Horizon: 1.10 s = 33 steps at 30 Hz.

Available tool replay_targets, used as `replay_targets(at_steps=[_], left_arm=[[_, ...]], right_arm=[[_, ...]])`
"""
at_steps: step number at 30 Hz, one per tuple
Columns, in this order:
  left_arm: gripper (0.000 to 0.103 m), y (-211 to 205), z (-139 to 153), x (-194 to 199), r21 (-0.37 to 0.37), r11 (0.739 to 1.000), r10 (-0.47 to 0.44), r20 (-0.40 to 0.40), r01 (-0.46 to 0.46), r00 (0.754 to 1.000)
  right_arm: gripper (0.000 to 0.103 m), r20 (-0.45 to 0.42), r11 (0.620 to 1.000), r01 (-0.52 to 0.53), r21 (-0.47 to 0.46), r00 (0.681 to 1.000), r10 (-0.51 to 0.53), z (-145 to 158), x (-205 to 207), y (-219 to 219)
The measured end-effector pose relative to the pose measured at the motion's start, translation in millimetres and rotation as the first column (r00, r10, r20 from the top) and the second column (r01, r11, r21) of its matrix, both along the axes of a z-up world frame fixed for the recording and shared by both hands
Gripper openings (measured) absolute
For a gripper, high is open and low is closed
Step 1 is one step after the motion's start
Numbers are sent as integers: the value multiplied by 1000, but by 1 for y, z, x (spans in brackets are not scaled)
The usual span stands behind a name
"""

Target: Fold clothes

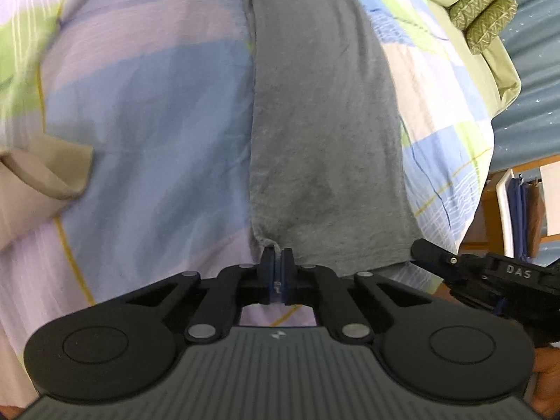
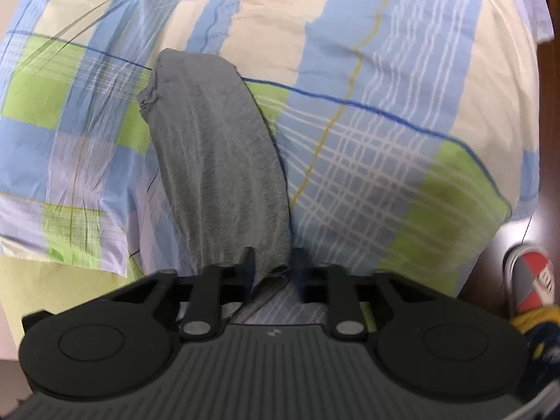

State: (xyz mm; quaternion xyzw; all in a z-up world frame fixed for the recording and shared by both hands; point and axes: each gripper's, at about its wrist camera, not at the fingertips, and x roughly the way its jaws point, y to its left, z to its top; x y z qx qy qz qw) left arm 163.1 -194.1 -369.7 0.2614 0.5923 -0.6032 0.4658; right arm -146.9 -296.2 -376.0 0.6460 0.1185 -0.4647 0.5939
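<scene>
The left claw (image 1: 277,255) pinches the near corner of the grey garment (image 1: 322,133); the right claw (image 2: 272,262), part-open, straddles the other corner; the cloth stretches ahead of both over the checked quilt (image 1: 147,112).

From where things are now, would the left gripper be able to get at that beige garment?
Probably not yet: the left gripper is shut on the grey garment's corner. The beige garment lies uncovered to its left.

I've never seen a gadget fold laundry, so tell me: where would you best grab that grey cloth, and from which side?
Probably by its near hem corners, coming in from the near edge. The grey cloth lies as a long flat strip running away across the bedspread, so its near end gives the jaws a thin edge.
</scene>
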Motion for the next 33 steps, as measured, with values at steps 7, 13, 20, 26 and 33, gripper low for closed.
replay_targets(at_steps=[7,13,20,26,33], left_arm=[[21,15,-22,10,116,993,-3,-5,4,1000],[50,19,-7,25,104,994,48,-49,-43,998],[53,8,-26,41,141,973,202,-146,-181,968],[23,10,-48,37,207,952,276,-248,-227,929],[2,19,-40,24,185,951,295,-311,-247,904]], right_arm=[[1,-1,995,-42,86,999,43,-14,3,7],[35,29,998,-21,54,999,20,2,-10,7],[36,66,998,42,47,997,-45,-5,-20,-3],[33,123,996,45,73,991,-53,-28,-7,-4],[6,128,998,27,63,991,-35,-24,-12,-3]])
